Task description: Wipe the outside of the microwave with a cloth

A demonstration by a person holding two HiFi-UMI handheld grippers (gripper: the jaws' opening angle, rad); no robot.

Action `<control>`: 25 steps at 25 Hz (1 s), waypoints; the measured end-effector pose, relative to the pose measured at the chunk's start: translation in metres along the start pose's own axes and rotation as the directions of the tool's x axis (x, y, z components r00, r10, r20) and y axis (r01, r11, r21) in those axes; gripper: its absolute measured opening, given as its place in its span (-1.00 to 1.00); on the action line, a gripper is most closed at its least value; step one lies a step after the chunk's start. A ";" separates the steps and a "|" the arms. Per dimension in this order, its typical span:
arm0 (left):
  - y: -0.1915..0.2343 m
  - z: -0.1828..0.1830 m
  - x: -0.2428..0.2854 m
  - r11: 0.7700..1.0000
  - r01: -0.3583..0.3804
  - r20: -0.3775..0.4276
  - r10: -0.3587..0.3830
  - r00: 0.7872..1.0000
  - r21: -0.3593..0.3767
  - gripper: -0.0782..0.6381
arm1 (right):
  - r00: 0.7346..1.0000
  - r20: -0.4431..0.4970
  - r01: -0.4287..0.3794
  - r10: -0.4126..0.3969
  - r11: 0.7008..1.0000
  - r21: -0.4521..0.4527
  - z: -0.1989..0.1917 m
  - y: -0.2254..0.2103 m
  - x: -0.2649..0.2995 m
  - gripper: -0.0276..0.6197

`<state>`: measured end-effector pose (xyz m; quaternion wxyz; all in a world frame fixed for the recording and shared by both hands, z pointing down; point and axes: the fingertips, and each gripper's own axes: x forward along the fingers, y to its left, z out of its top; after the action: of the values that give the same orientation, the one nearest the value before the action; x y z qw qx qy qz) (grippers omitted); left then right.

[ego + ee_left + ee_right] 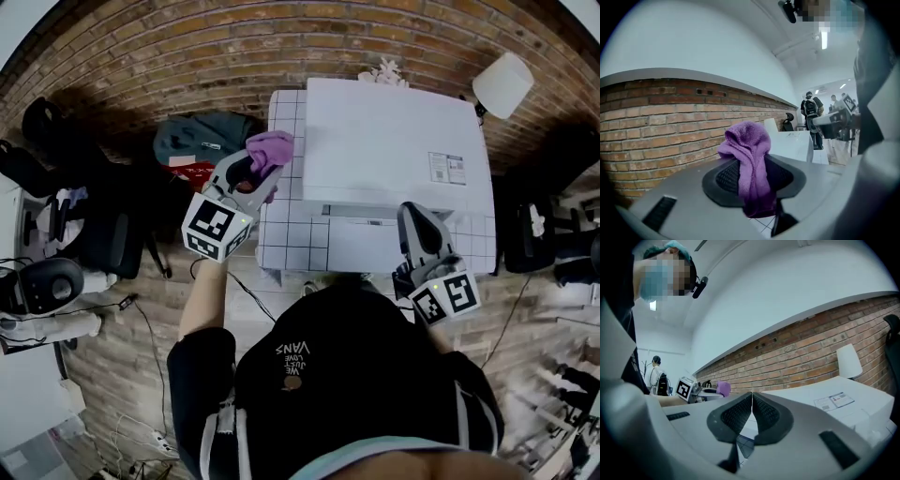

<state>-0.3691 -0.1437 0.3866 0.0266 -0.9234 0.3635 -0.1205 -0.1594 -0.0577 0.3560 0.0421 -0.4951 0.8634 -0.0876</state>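
A white microwave (394, 150) stands on a white checked table (291, 239) against the brick wall. My left gripper (265, 169) is raised at the microwave's left side, shut on a purple cloth (271, 150) that bunches above its tips and hangs between the pads. In the left gripper view the purple cloth (751, 166) is pinched in the left gripper (754, 176), with the microwave (794, 143) behind it. My right gripper (413, 220) sits by the microwave's front right corner, shut and empty. The right gripper (751, 416) points along the microwave (834, 401), its jaws pressed together.
A white lamp (503, 82) stands at the microwave's far right corner. A dark bag (202, 139) lies left of the table. Office chairs (66, 220) and gear crowd the left floor, with more equipment (562, 234) on the right. People (811, 110) stand in the background.
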 end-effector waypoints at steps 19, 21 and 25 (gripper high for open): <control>-0.051 -0.107 0.008 0.977 -0.025 0.204 0.069 0.977 -0.211 -0.39 | 0.991 -0.071 0.108 -0.110 0.994 -0.025 -0.019 0.008 -0.005 -0.91; -0.042 -0.106 0.018 0.978 -0.020 0.205 0.063 0.977 -0.206 -0.39 | 0.988 -0.080 0.131 -0.134 0.991 -0.043 -0.019 -0.003 -0.011 -0.91; -0.017 -0.103 0.043 0.984 -0.029 0.191 0.064 0.979 -0.178 -0.39 | 0.984 -0.078 0.155 -0.159 0.986 -0.056 -0.013 -0.021 -0.017 -0.91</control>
<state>-0.3522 -0.1563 0.4980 -0.0156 -0.9207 0.3899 0.0040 -0.1345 -0.0519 0.3725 -0.0126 -0.5585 0.8246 -0.0896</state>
